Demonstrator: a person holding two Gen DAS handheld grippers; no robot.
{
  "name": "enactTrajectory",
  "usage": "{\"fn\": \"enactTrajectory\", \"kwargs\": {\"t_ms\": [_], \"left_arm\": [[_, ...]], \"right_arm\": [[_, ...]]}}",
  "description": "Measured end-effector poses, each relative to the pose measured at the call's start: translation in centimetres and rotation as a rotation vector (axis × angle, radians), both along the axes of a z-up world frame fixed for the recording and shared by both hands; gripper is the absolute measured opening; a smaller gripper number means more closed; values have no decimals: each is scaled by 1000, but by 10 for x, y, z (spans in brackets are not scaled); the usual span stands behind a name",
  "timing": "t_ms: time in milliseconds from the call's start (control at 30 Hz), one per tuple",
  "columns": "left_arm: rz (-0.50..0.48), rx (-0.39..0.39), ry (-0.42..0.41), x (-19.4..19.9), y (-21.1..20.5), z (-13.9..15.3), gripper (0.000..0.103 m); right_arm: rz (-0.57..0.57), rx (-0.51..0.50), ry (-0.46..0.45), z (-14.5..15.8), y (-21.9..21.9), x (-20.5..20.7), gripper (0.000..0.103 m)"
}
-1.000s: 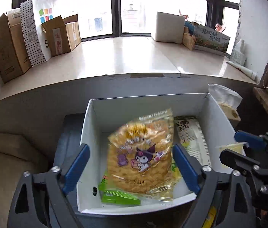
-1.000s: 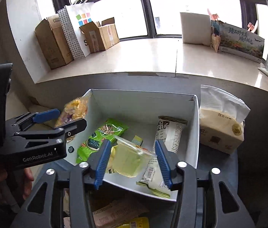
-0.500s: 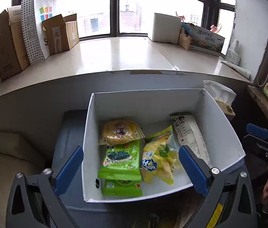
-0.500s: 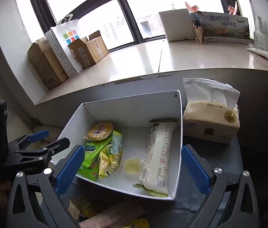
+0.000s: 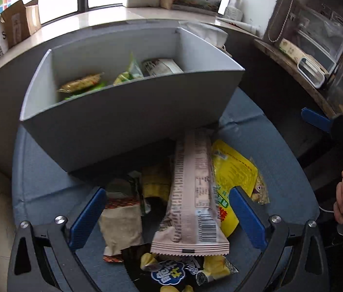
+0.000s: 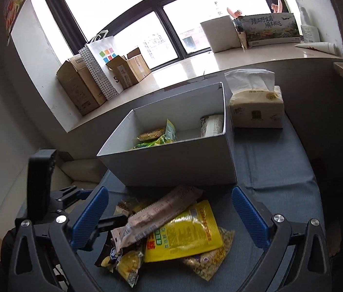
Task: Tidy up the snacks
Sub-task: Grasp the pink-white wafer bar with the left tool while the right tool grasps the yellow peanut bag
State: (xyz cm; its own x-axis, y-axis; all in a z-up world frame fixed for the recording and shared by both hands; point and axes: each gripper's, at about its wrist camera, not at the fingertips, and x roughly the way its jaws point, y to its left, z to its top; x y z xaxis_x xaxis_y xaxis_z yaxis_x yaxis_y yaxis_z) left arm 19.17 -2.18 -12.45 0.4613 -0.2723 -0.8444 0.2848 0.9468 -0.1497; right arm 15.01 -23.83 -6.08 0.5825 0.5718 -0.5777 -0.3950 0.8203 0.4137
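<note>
Both claws are hanging over the pile of loose snacks lying in front of the white box (image 5: 127, 119) on the blue surface (image 6: 280, 170). The left claw (image 5: 169, 216) is standing wide, empty, with a long pink packet (image 5: 190, 194) and a brown packet (image 5: 120, 219) lying between its pads without touching them. The right claw (image 6: 169, 219) is also gaping wide and gripping nothing, above a yellow bag (image 6: 186, 233) just in front of the box. Inside the box, several packets are resting: a round golden one (image 6: 150, 135), green ones beside it, and a white one (image 6: 210, 124) against the right wall. A tissue pack (image 6: 256, 109) is sitting right of the box.
</note>
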Motion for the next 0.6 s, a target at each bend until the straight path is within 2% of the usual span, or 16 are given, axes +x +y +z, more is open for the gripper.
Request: {"fn": "enactTrajectory", "kwargs": {"t_ms": [133, 267, 367, 433, 500, 600], "left_arm": [[-46, -46, 62, 18, -16, -15, 103], [-67, -4, 71, 30, -28, -24, 99], [-71, 39, 52, 31, -32, -28, 78], [-102, 42, 50, 32, -34, -27, 72], [-135, 16, 73, 32, -36, -27, 52], [-151, 30, 69, 31, -39, -28, 52]], "right_arm": [[3, 1, -22, -3, -7, -30, 103], [-2, -9, -40, -3, -15, -52, 103], [-20, -24, -47, -4, -22, -62, 103], [-21, -11, -35, -7, -26, -64, 103], [-28, -3, -11, -12, -27, -63, 103], [-26, 7, 10, -19, -26, -64, 103]]}}
